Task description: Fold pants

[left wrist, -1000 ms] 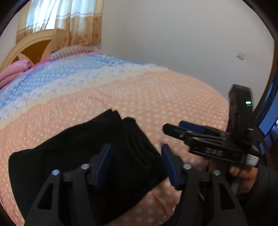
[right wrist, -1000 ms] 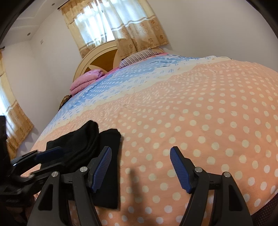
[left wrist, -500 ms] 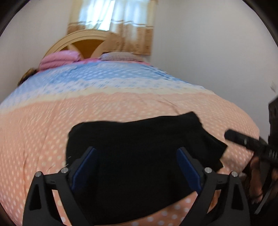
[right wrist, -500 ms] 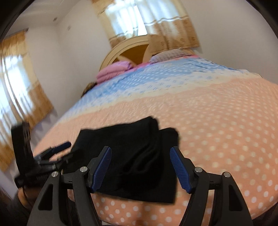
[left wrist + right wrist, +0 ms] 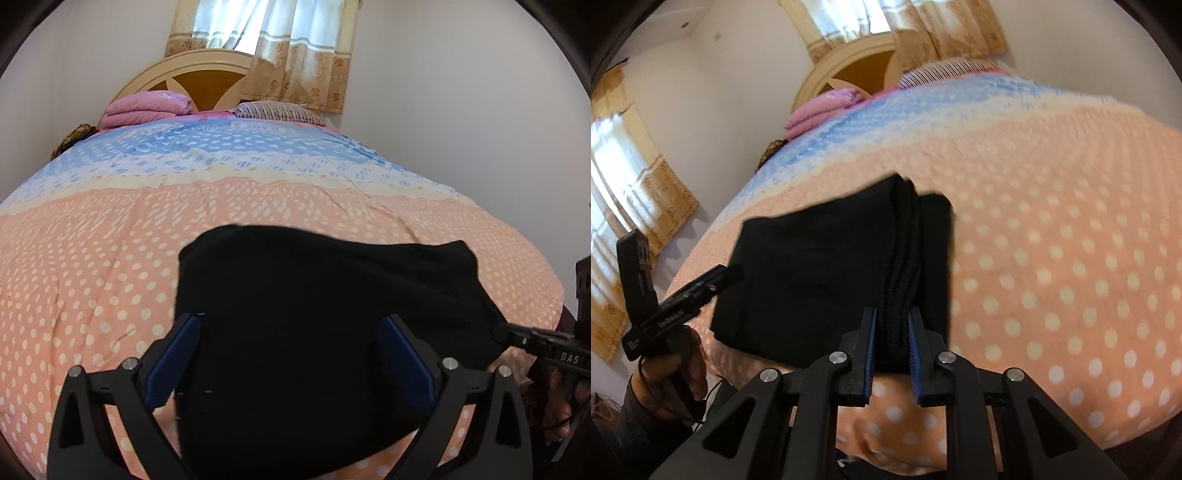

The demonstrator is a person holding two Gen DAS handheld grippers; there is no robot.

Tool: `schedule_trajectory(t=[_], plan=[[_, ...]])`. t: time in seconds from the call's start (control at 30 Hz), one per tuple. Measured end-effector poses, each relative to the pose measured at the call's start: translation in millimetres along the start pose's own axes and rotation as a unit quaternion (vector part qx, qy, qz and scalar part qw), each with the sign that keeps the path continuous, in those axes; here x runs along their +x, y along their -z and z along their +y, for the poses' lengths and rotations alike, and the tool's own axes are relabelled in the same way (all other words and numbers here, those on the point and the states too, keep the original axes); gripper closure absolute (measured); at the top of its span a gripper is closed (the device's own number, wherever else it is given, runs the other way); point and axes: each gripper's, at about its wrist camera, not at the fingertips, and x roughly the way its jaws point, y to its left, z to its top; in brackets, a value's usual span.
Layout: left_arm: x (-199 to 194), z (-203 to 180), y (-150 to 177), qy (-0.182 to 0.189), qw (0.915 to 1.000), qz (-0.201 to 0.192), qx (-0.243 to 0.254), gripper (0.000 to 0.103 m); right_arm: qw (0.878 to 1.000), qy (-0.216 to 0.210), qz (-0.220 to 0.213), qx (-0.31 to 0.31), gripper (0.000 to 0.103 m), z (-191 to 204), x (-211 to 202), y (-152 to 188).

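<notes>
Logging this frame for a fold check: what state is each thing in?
pants: folded into a stack, lying on the bed, near edge pinched
right claw: shut on the pants' thick folded edge
left claw: open, over the pants
curtains: drawn

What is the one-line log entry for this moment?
right gripper: shut on black pants | left gripper: open | pants: folded on bed

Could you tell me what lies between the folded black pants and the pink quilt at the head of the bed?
Only bare bedspread, peach then blue, lies between the black pants and the pink quilt; the left wrist view shows it best.
</notes>
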Motion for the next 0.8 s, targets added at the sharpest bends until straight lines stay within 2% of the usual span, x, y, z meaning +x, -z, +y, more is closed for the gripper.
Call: schedule_trajectory(t=[0.07, 0.13, 0.2, 0.23, 0.27, 0.47, 0.57, 0.63, 0.7, 0.73, 0.8], plan=[[6, 4, 4, -0.006, 0.9999, 0.01, 0.001, 0.002, 1.0, -0.008, -0.007, 0.007, 0.086, -7, 4, 2], [11, 5, 8, -0.007, 0.9998, 0.018, 0.004, 0.002, 1.0, -0.011, -0.012, 0.01, 0.078, -8, 1, 1], [14, 7, 11, -0.009, 0.9997, 0.021, 0.005, 0.002, 1.0, 0.0, -0.022, 0.016, 0.056, -8, -5, -2], [14, 8, 11, -0.009, 0.9997, 0.02, 0.005, 0.002, 0.999, 0.013, -0.037, 0.019, 0.053, -8, -10, -4], [14, 8, 11, -0.007, 0.9998, 0.02, 0.003, 0.002, 0.998, 0.014, -0.054, 0.021, 0.053, -8, -16, -8], [12, 6, 11, -0.003, 0.9998, 0.018, 0.004, 0.001, 0.997, -0.004, -0.076, 0.021, 0.053, 6, -5, -46], [11, 7, 11, -0.002, 0.9998, 0.019, 0.005, 0.001, 0.998, -0.02, -0.04, 0.048, 0.053, 3, 25, -65], [10, 6, 11, -0.002, 0.9998, 0.019, 0.004, 0.001, 0.998, -0.022, -0.013, 0.06, 0.057, 0, 42, -68], [9, 7, 11, -0.001, 0.9998, 0.018, 0.003, 0.001, 0.998, -0.004, -0.021, 0.051, 0.081, 3, 41, -67], [9, 8, 11, 0.0, 0.9998, 0.017, 0.001, 0.001, 0.998, -0.007, -0.026, 0.048, 0.086, 3, 37, -67], [8, 9, 12, 0.003, 0.9999, 0.016, -0.003, 0.001, 0.998, -0.012, -0.04, 0.053, 0.089, 0, 26, -63]])
